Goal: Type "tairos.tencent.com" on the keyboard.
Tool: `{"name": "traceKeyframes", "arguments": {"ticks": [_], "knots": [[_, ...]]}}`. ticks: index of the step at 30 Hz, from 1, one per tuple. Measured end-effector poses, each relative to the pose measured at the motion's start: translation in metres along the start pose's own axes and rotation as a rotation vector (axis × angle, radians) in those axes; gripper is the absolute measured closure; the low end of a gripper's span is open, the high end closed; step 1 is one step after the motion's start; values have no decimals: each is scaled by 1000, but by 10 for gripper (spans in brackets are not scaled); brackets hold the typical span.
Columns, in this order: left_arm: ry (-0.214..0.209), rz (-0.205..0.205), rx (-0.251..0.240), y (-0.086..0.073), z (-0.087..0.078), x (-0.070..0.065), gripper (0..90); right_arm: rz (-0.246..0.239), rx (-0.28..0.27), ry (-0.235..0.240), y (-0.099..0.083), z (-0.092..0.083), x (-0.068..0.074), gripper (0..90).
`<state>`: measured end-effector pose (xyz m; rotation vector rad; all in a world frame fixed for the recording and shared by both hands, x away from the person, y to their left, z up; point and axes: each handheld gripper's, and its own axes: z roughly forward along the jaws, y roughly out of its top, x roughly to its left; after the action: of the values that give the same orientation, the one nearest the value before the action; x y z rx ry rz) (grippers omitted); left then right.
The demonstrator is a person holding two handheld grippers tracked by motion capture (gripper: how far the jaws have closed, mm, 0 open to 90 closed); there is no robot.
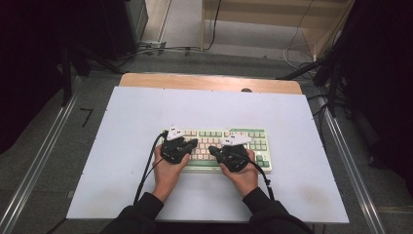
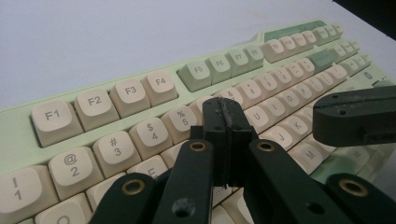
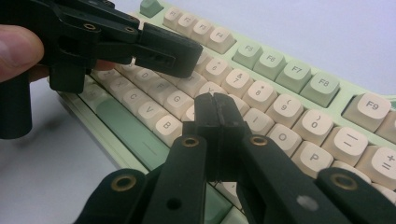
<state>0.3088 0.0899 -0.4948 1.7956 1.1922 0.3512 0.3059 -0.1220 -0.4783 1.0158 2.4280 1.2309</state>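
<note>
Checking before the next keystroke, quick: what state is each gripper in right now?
Left gripper: closed, holding nothing, over the keyboard.
Right gripper: closed, holding nothing, over the keys.

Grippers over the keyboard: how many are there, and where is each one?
2. The left gripper, jaws shut, hangs over the left half of the keyboard; the right gripper, also shut, hangs over the middle keys, tip pointing toward the left one.

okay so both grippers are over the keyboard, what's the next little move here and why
Probably a short dip of the left gripper to press the key beneath its tip. Both the left and the right gripper have their jaws shut into blunt tips, poised over the middle letter rows of the keyboard, like typing fingers. Whether either tip already touches a key, I cannot tell.
</note>
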Motion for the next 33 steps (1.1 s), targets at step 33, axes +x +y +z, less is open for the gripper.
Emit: {"name": "traceKeyframes", "arguments": {"ticks": [33], "knots": [[4,4,10,-1,2,-1,900,1,-4,-4,0,-1,0,882]]}}
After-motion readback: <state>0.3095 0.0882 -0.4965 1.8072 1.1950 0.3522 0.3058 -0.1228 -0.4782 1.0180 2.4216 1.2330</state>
